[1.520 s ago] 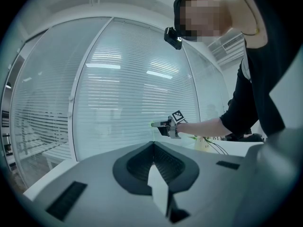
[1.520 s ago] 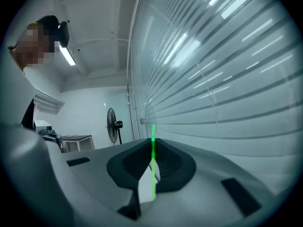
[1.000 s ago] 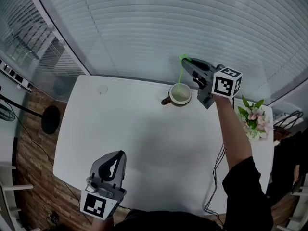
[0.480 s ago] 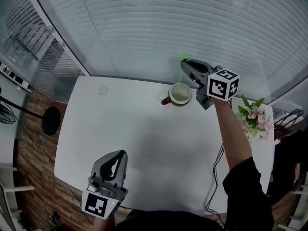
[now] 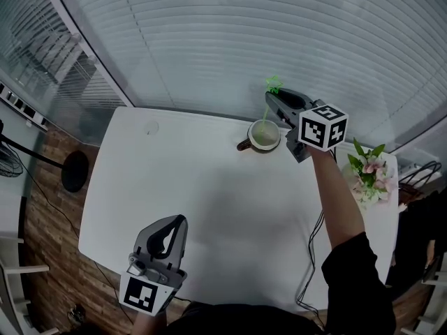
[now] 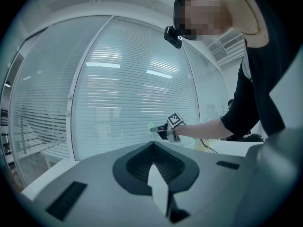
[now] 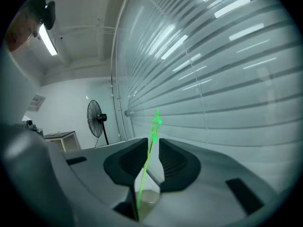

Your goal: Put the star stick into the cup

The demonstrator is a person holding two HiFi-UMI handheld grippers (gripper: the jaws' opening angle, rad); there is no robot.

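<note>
Star stick (image 5: 267,107), thin and green, stands tilted in the cup (image 5: 264,137) at the far edge of the white table (image 5: 209,187), its lower end hidden inside the cup and its star top poking above the right gripper (image 5: 271,98). That gripper's jaws have just been opening and stand released with the stick (image 7: 150,141) in the gap; whether it brushes one pad is hard to tell, and only a pale bit of cup (image 7: 149,197) shows below. The left gripper (image 5: 179,219) hangs over the near edge, jaws clenched together on nothing (image 6: 154,144), its hand mostly cut off.
</note>
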